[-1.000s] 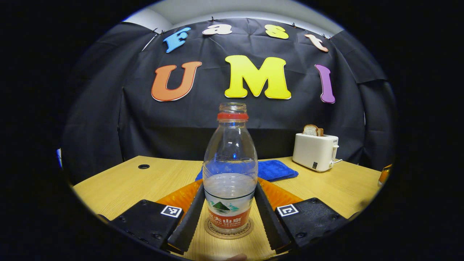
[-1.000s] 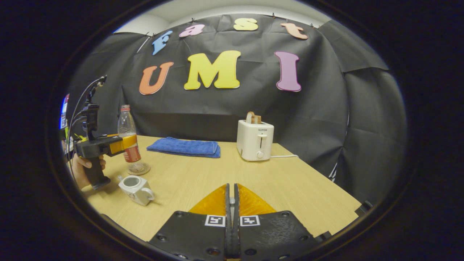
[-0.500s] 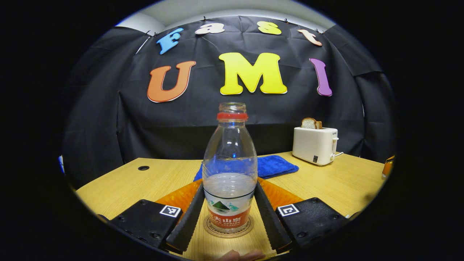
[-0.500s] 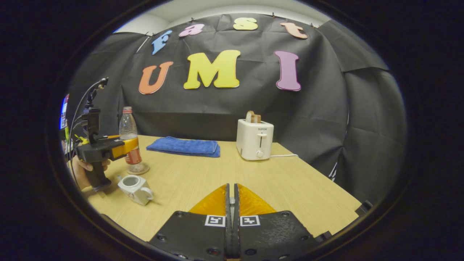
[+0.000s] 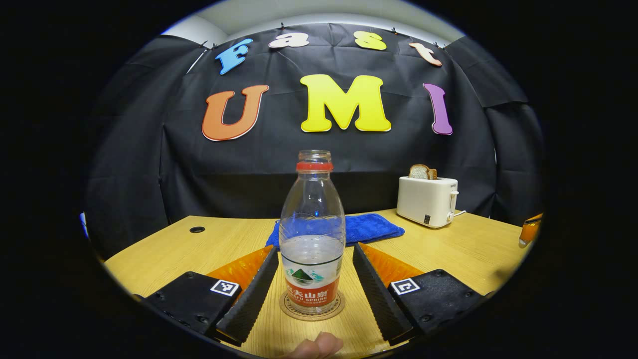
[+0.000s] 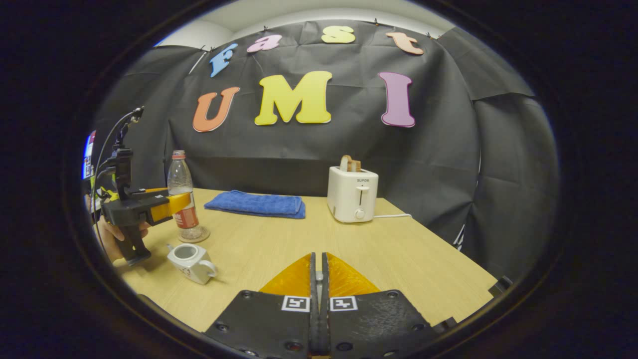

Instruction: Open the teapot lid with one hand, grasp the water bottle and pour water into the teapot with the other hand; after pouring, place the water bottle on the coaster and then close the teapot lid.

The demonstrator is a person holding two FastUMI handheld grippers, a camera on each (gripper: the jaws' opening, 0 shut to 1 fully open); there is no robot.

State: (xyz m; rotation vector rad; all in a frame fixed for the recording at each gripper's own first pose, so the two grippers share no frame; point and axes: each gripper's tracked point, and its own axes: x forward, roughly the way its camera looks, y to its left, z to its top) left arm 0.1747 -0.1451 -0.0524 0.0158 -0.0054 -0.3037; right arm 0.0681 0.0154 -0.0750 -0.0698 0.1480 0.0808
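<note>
left gripper (image 5: pixel 313 294): my jaws open, either side of the bottle, not touching
bottle (image 5: pixel 312 234): upright on coaster (image 5: pixel 312 311), part full, no cap
right gripper (image 6: pixel 317 279): my jaws closed, whether holding anything I can't tell
teapot (image 6: pixel 189 260): lid off, on worktop (image 6: pixel 309 239) near bottle
toaster (image 6: pixel 353 195), blue cloth (image 6: pixel 256 204): at back

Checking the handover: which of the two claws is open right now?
The left claw: its fingers stand apart on either side of the water bottle on the coaster. The right claw is pressed shut.
</note>
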